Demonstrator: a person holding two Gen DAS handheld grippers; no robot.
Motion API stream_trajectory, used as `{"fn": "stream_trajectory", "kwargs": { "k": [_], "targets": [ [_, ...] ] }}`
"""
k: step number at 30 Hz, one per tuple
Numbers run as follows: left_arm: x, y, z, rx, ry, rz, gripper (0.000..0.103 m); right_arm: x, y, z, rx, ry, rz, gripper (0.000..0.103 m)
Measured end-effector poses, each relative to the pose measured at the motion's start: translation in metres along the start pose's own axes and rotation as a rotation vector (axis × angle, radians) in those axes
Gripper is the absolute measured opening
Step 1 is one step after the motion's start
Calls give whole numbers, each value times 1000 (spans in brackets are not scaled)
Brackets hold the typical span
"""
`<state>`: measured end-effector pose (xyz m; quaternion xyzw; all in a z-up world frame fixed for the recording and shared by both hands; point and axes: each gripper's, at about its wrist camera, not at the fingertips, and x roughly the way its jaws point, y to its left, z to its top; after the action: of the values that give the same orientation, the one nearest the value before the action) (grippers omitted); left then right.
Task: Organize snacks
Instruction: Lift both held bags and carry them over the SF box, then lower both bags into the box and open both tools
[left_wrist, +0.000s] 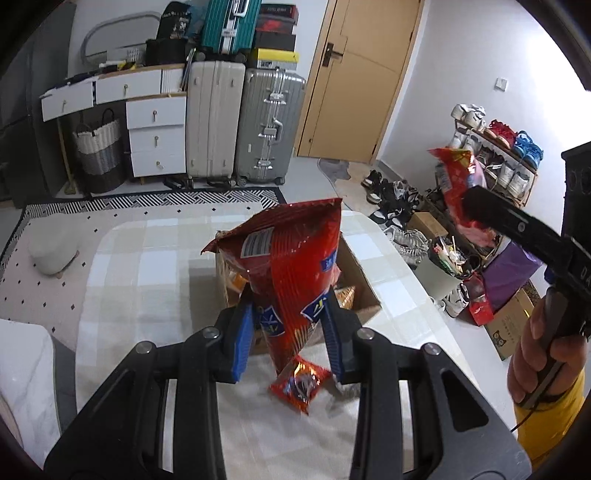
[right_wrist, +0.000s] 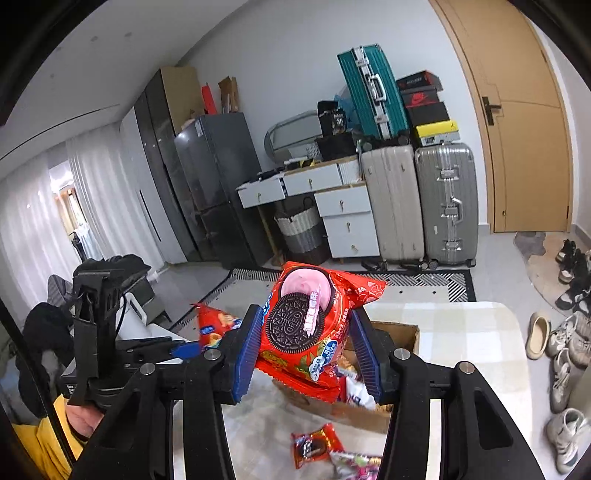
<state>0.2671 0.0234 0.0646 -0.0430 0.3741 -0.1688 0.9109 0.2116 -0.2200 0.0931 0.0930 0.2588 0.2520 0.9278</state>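
Left gripper clamps red chip bag; right gripper clamps Oreo pack.

left gripper: black, blue pads | right gripper: same | sleeve: yellow

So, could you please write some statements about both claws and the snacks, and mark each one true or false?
1. The left claw grips a red bag. True.
2. The right claw is empty. False: it grips an Oreo pack.
3. The cardboard box stands on the floor. False: it stands on the checked table.
4. A small red packet lies on the table, outside the box. True.
5. The door stands wide open. False: it is closed.
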Motion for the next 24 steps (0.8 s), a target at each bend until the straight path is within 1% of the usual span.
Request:
{"fn": "stream_trajectory", "kwargs": {
  "k": [3, 5, 8, 12, 17, 20, 24],
  "targets": [
    [34, 10, 20, -33, 32, 15, 30, 29, -11, 8, -6, 27, -12, 48],
    [61, 18, 31, -56, 58, 6, 30, 48, -19, 10, -3, 49, -18, 48],
    [94, 23, 44, -47, 81, 33, 30, 78, -32, 12, 1, 88, -34, 48],
    [129, 29, 53, -53, 110, 34, 30, 113, -55, 12, 39, 145, -45, 48],
    [167, 35, 58, -59, 141, 24, 30, 154, -74, 1, 58, 223, -45, 48],
    [186, 41, 59, -63, 156, 16, 30, 171, -81, -9, 73, 254, -49, 48],
    [208, 43, 63, -54, 170, 16, 31, 183, -88, -20, 89, 278, -54, 48]
  ]
}}
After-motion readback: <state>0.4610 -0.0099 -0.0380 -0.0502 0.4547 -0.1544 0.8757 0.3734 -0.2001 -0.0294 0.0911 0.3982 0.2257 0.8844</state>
